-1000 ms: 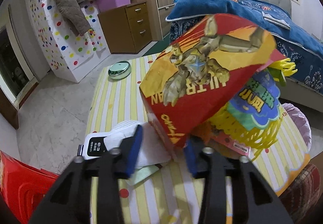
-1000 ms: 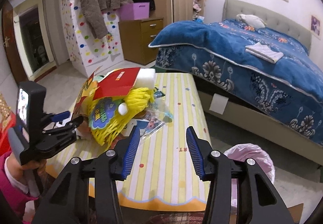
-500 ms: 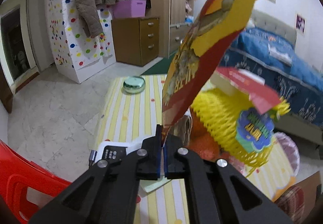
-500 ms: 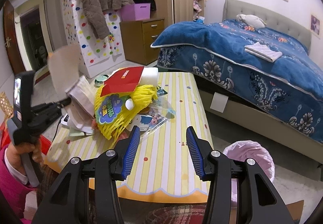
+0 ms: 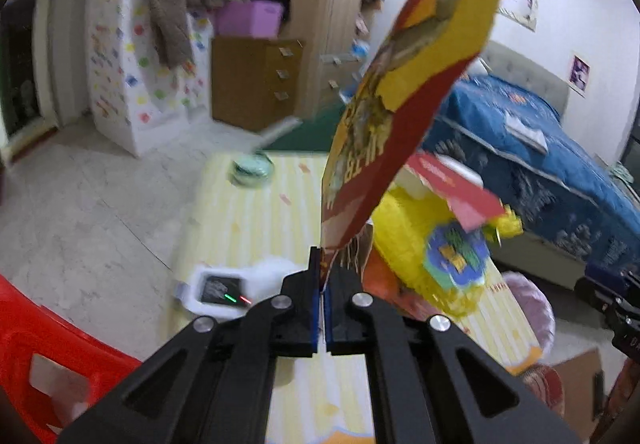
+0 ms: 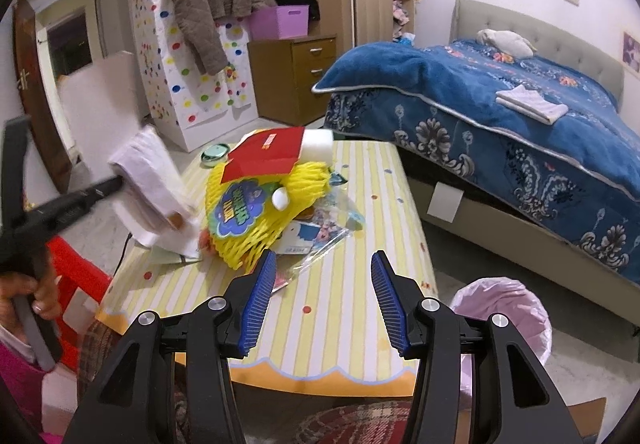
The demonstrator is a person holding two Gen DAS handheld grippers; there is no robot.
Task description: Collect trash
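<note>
Gripping the lower corner of a red and yellow cardboard sheet (image 5: 396, 100), the left gripper (image 5: 322, 296) has its blue pads pressed together on the card, which now stands up from the jaws toward 1 o'clock in the left wrist view; a second ago the same sheet lay curled over the pile with the jaws parted either side of its edge, and half a second ago it was already pinched and raised. From the right wrist view the lifted card shows its pale back (image 6: 152, 184), blurred, at 9 o'clock beside the pile, farther left and higher than before. Printed letters run along the card's face, but blur leaves only fragments, something like "TR", legible. A blue and green label (image 6: 236, 210) on the yellow foam net (image 6: 288, 200) carries yellow characters too small to read, and a folded red card (image 6: 272, 154) lies on top of the net with a white foam block (image 6: 318, 146) touching it. Clear plastic wrappers (image 6: 320, 234) lie on the striped desk (image 6: 340, 304) just ahead of the right gripper (image 6: 322, 302), whose jaws are spread wide and hold nothing, much as earlier. A pink-lined bin (image 6: 506, 308) stands on the floor at 4 o'clock of the desk.
</note>
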